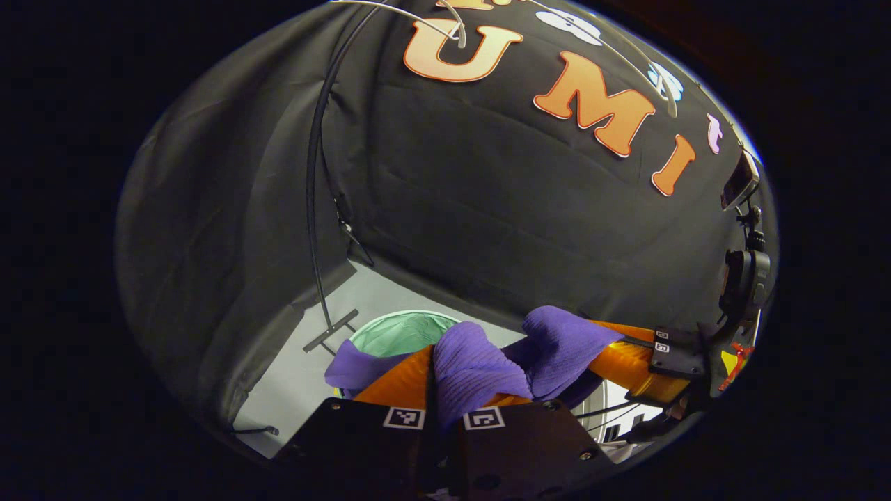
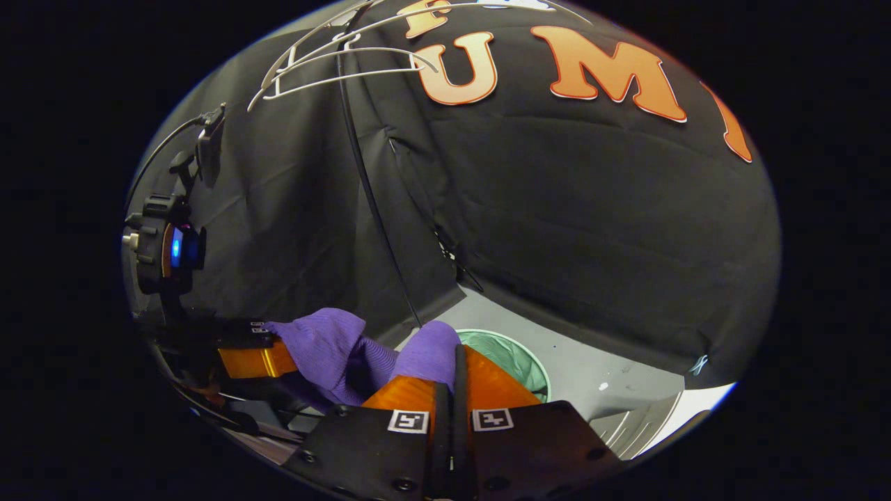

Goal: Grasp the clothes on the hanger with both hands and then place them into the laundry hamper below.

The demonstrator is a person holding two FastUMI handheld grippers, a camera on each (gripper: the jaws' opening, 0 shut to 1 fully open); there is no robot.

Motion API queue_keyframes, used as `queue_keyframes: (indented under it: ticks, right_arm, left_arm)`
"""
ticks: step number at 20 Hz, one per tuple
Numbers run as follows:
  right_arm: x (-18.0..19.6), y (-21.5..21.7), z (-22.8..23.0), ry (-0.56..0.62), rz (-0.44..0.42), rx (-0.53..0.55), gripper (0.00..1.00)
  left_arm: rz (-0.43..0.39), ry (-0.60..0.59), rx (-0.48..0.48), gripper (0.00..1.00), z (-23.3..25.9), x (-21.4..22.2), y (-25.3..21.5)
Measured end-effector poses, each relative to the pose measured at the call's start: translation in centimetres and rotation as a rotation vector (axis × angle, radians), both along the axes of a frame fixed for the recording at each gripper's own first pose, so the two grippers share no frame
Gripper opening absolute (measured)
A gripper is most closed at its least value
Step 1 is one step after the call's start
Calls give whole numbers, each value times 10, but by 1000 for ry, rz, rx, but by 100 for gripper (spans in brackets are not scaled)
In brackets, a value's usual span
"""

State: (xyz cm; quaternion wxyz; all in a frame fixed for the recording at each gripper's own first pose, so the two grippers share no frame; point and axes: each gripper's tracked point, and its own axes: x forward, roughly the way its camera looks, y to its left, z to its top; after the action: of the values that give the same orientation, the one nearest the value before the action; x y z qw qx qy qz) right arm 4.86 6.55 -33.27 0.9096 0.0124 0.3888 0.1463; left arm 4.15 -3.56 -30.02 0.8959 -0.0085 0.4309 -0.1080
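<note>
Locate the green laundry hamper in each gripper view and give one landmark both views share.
Left gripper view: the hamper sits low and left of centre, on the pale floor, behind the purple cloth.
Right gripper view: the hamper sits low and right of centre, partly hidden by that claw's own fingers.
Shared landmark: the thin black pole running down the booth wall toward the floor near the hamper.

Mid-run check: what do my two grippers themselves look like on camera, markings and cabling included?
The left gripper and right gripper match: dark, flat two-plate bodies with screw heads, each plate carrying a square black-and-white marker. In the right gripper view, the left gripper's black housing shows a glowing blue light, with thin dark cables beneath.
</note>
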Motion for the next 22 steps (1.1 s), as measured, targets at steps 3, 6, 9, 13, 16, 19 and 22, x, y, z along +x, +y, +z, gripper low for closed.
queue_keyframes:
  ticks: [3, 6, 9, 13, 16, 19, 22]
  right_arm:
    - [1, -1, -2, 2, -5, -4, 10]
    - [-4, -1, -7, 30, 15, -9, 10]
    - [-12, 0, -18, 65, 41, -35, 40]
    - [-11, 2, -20, 69, 53, -48, 80]
    - [-10, 0, -20, 74, 45, -44, 84]
    - [-10, 0, -19, 71, 34, -39, 92]
    - [-13, 1, -18, 76, 37, -44, 84]
  left_arm:
    - [19, -1, -7, 7, 0, 1, 3]
    - [44, 11, 12, 7, -6, 1, 8]
    - [71, 62, 147, 28, -19, -9, 34]
    - [128, 77, 123, 100, -19, -8, 44]
    - [149, 83, 105, 98, -23, -11, 45]
    - [139, 76, 99, 98, -21, -13, 48]
    - [110, 68, 83, 98, -18, -11, 37]
